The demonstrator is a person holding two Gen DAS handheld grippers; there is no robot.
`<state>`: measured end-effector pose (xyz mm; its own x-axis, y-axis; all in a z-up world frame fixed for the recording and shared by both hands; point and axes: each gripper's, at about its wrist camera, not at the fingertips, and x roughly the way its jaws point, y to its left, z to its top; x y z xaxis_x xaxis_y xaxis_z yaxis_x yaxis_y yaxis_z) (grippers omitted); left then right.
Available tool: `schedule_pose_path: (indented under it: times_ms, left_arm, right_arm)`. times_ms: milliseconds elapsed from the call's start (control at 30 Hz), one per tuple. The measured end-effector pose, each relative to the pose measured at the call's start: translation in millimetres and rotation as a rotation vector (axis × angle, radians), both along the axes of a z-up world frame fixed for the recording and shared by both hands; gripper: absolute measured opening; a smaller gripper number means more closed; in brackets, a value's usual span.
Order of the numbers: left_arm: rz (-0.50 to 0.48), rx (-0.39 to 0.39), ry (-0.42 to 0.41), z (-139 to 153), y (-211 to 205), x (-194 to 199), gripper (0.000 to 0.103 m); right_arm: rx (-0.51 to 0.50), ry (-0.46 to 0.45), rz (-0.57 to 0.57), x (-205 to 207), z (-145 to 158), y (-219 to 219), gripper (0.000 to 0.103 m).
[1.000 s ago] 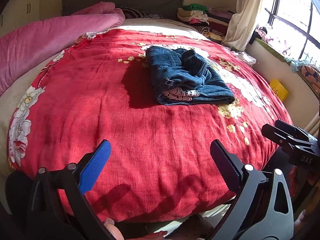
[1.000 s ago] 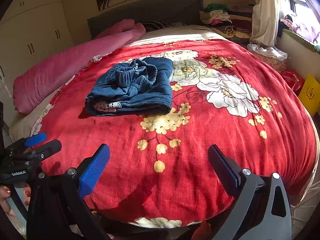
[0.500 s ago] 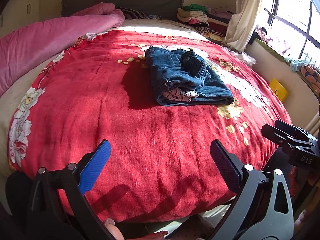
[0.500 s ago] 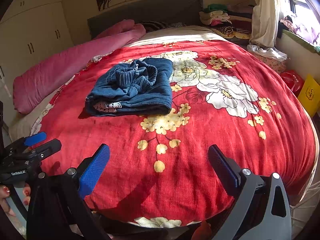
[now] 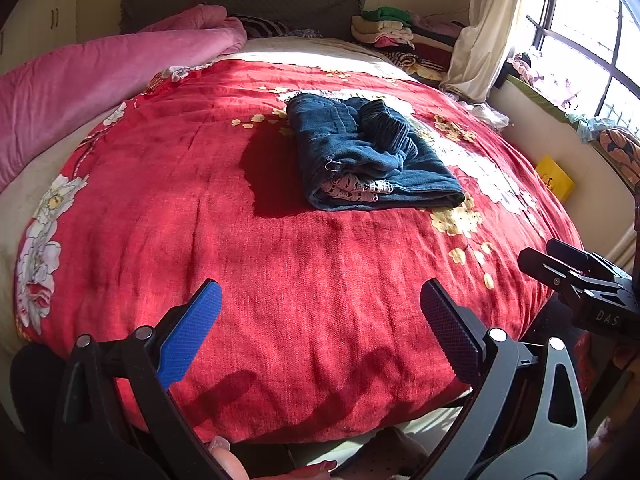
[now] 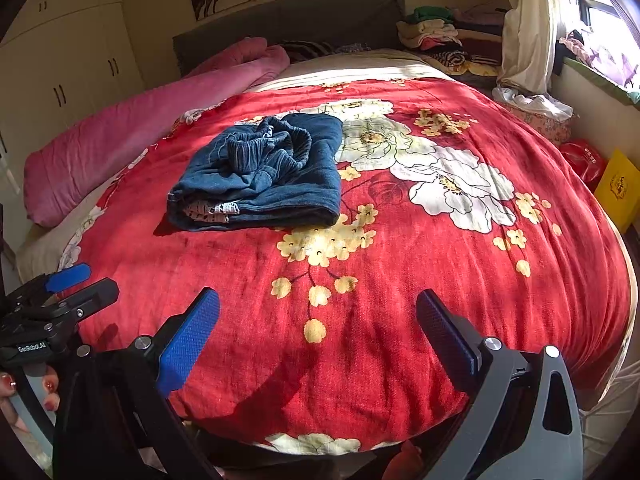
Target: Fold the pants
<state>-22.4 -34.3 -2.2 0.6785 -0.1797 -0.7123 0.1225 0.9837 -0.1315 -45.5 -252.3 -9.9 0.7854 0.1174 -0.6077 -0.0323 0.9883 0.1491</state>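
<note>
Lying folded on the red floral blanket (image 5: 208, 184), the blue jeans (image 5: 372, 152) are sitting in the upper middle of the left wrist frame.

Both grippers are hovering low in their frames over the near edge of the bed, well apart from the jeans and holding nothing: the left gripper (image 5: 318, 312) is showing its jaws spread wide, and the right gripper (image 6: 318, 316) is doing likewise. In the right wrist frame the jeans (image 6: 264, 172) are resting left of centre beside the large white flowers, a patterned lining peeking out at the folded end. A pink duvet (image 6: 132, 136) is lying along the left side, and a pile of folded clothes (image 6: 436, 32) is sitting at the upper right near the curtain (image 6: 528, 28). No container is holding anything here.
</note>
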Motion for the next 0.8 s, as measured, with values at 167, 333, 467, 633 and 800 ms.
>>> schedule_pose_path:
  times_ms: [167, 333, 467, 633, 800]
  left_arm:
    - [0.015, 0.0, 0.014, 0, 3, 2, 0.093]
    - [0.087, 0.013, 0.01, 3, 17, 10, 0.093]
    - [0.103, -0.066, -0.035, 15, 39, 19, 0.093]
    - [0.239, 0.093, 0.003, 13, 85, 75, 0.093]
    - [0.382, 0.164, 0.098, -11, 160, 163, 0.093]
  right_arm:
    - [-0.002, 0.011, -0.009, 3, -4, -5, 0.098]
    - [0.003, 0.032, -0.047, 11, -8, -24, 0.098]
    - [0.013, 0.053, -0.107, 26, -7, -58, 0.098]
    - [-0.023, 0.08, -0.256, 62, -6, -137, 0.098]
    - [-0.053, 0.106, -0.392, 104, -7, -214, 0.098]
